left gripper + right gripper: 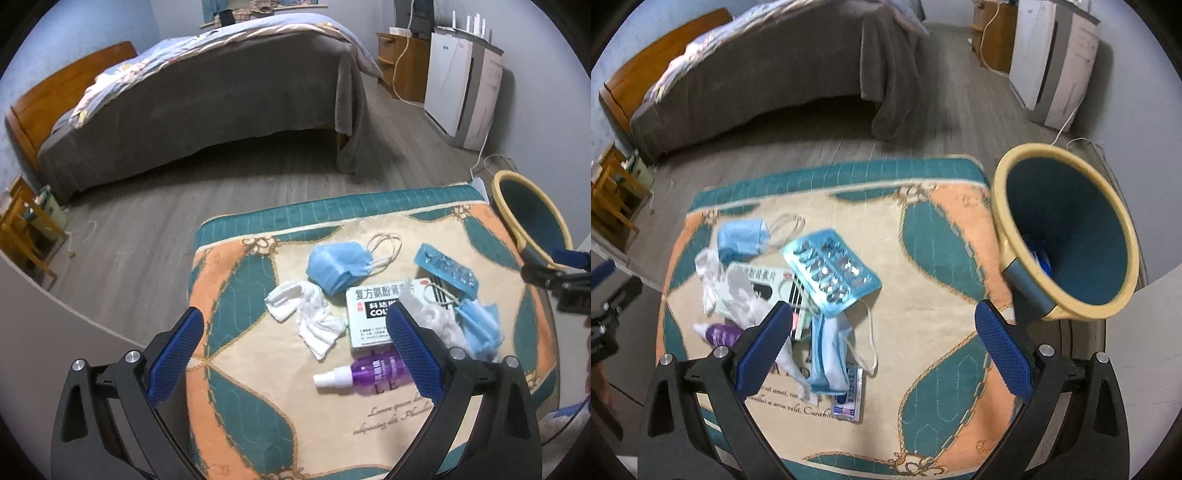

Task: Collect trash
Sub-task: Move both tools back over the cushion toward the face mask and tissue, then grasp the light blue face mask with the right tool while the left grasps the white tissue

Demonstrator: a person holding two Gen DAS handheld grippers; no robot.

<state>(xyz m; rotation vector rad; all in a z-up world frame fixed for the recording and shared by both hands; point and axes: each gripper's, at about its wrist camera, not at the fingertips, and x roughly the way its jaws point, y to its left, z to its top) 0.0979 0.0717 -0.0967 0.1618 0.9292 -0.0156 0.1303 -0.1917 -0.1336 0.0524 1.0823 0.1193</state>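
Note:
Trash lies on a patterned mat: a folded blue mask, a white tissue, a medicine box, a blue blister pack, a second blue mask and a purple spray bottle. My left gripper is open and empty above the mat's near left. My right gripper is open and empty; the blister pack and the second mask lie just ahead of its left finger. A blue bin with a yellow rim stands at the mat's right edge, something blue inside.
A bed with a grey cover stands across the wooden floor. A white appliance with a cord stands by the right wall. A wooden stool is at the far left. A small printed packet lies under the second mask.

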